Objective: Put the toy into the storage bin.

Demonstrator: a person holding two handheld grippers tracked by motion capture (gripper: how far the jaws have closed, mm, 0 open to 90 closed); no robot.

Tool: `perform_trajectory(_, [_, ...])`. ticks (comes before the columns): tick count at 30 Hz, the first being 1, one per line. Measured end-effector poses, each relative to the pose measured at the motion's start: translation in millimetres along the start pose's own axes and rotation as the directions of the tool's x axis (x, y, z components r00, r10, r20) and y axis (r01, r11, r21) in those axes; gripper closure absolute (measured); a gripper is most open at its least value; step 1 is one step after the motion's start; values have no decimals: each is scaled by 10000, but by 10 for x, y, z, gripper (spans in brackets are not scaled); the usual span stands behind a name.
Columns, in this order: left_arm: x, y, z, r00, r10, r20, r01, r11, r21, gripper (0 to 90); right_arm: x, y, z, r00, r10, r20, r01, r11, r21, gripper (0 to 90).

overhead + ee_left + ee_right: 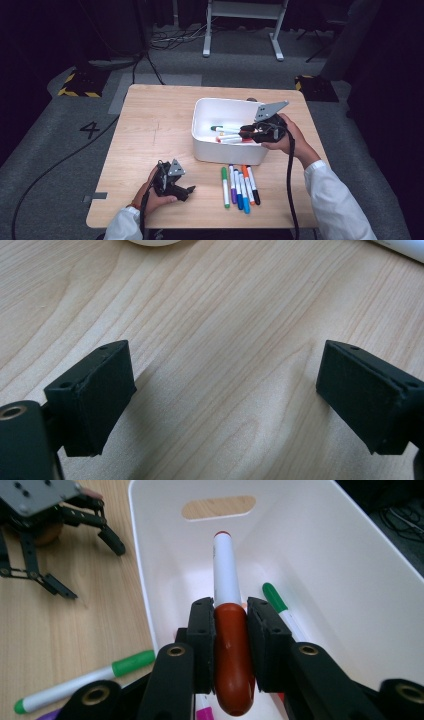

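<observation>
The work in hand is moving felt-tip markers from the pale wooden table (150, 130) into the white rectangular plastic bin (202, 145), and by my reading it is roughly half done. The right gripper (231, 615) hangs over the bin's interior at about three o'clock from the table's middle, its jaws pinched tight on the dark red cap of a white-barrelled marker (225, 575) not yet let go. In the bin already lie a green-capped marker (222, 129) and what look like two or three more, though the gripper hides part of them, so the count there is uncertain. On the table at about five o'clock, just in front of the bin, a row of five waits: green (225, 187), purple (232, 184), blue (240, 192), orange (247, 185) and black (253, 185). The left gripper (225, 390) rests at seven o'clock, jaws spread wide over bare wood, holding nothing
</observation>
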State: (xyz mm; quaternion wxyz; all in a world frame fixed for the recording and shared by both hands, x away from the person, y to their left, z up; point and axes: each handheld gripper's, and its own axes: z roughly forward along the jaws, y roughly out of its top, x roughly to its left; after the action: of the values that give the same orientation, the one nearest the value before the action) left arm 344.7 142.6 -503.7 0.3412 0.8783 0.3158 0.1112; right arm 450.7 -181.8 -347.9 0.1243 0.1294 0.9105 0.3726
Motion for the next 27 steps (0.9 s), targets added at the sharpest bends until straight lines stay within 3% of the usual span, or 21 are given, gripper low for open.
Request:
perform_trajectory(7, [0,0,1,10000,6,7,-6,10000,-8,88,-63,20,186,9982,-90,-592,150,9947,1021,740])
perform_trajectory(12, [1,0,0,10000,16,-6,-16,10000,-7,88,-73,15,250,9942,-268,-1045,450,9835,1754,739])
perform_trajectory(14, [0,0,1,10000,7,7,-7,10000,-8,88,-73,8,259,9899,-265,-1389,530,9803,1904,739])
perform_trajectory(18, [1,0,0,10000,6,-5,-6,10000,3,88,-82,1,254,9869,-298,-1588,611,9787,1958,739])
perform_trajectory(24, [3,2,0,10000,17,32,-17,10000,12,87,-79,2,284,9904,-362,-1337,676,9690,2378,729])
perform_trajectory(27, [3,1,0,10000,18,29,-19,10000,12,87,-87,1,279,9937,-331,-1067,575,9702,2352,645])
